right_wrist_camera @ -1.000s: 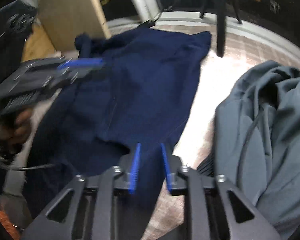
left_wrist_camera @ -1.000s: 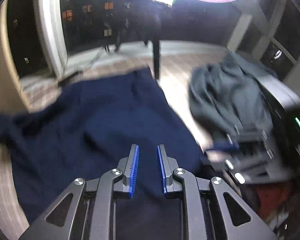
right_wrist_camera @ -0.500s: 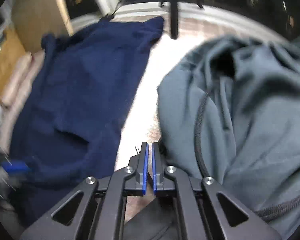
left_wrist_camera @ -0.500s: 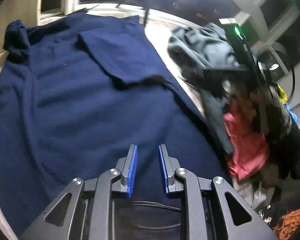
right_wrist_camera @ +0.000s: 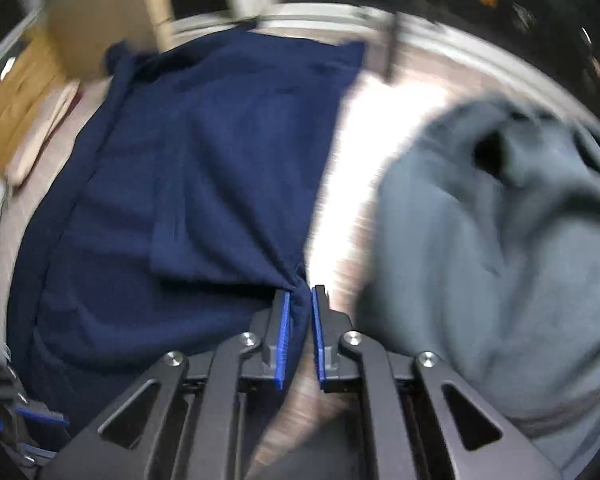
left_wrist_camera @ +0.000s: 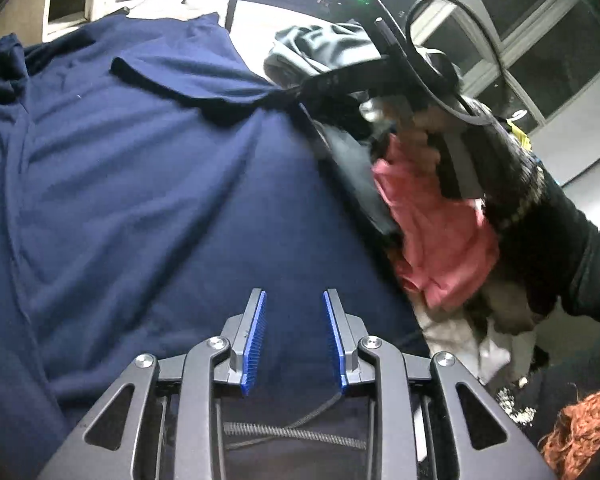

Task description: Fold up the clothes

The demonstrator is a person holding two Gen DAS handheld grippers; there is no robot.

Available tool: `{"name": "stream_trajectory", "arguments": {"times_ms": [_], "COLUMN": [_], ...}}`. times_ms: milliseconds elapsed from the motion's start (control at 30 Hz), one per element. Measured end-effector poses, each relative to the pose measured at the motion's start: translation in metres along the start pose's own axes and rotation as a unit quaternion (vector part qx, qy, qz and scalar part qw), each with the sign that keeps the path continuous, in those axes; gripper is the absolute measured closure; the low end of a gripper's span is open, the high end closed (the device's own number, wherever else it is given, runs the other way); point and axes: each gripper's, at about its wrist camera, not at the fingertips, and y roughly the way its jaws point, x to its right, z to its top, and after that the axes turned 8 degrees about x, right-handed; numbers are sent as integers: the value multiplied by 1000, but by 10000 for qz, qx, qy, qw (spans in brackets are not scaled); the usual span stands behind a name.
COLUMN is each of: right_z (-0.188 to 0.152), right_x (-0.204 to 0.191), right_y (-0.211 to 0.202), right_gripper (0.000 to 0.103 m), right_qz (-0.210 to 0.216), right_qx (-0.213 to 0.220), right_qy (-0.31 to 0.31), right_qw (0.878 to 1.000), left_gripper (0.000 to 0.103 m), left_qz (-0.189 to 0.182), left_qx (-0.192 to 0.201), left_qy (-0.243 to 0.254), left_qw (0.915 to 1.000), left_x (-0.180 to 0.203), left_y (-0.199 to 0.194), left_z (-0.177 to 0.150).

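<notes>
Across the table (right_wrist_camera: 340, 168): navy garment (left_wrist_camera: 140, 200), spread nearly flat, one flap turned in at its far right; folding judged barely begun. Right of it: grey hoodie (right_wrist_camera: 500, 240) and pink cloth (left_wrist_camera: 440, 232), heaped, unfolded. Right gripper (right_wrist_camera: 299, 300) was pinching the navy edge. Left gripper (left_wrist_camera: 294, 312), empty, was opening above the navy cloth.

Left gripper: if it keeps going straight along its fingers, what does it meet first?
Most likely the navy shirt spread flat below it. The left gripper points down at bare navy cloth; nothing sits between its opening jaws. How far off the cloth is, is unclear.
</notes>
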Motion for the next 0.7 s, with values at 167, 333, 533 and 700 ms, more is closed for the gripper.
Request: {"name": "stream_trajectory", "arguments": {"times_ms": [167,333,533,700], "right_z": [-1,-6,-40,-72], "right_x": [11,2,21,43], "right_y": [-11,-31,-99,-208], "right_gripper": [78,73,73,73], "right_qz": [622,750,877,1079], "right_qx": [-70,-84,131,827], "right_qy": [216,-46,550,1083], "right_qw": [9978,9971,9945,9848], "left_gripper": [74,73,70,70], "left_qz": [-119,-197,-597,-1467], "left_qx": [-123,-458,-957,-1367], "left_qy": [54,353,559,651], "left_qw": [9998,9981,9920,9775], "left_x": [13,39,77,113], "left_y": [-4,4,17,-3], "left_z": [-15,-44,-88,-131]}}
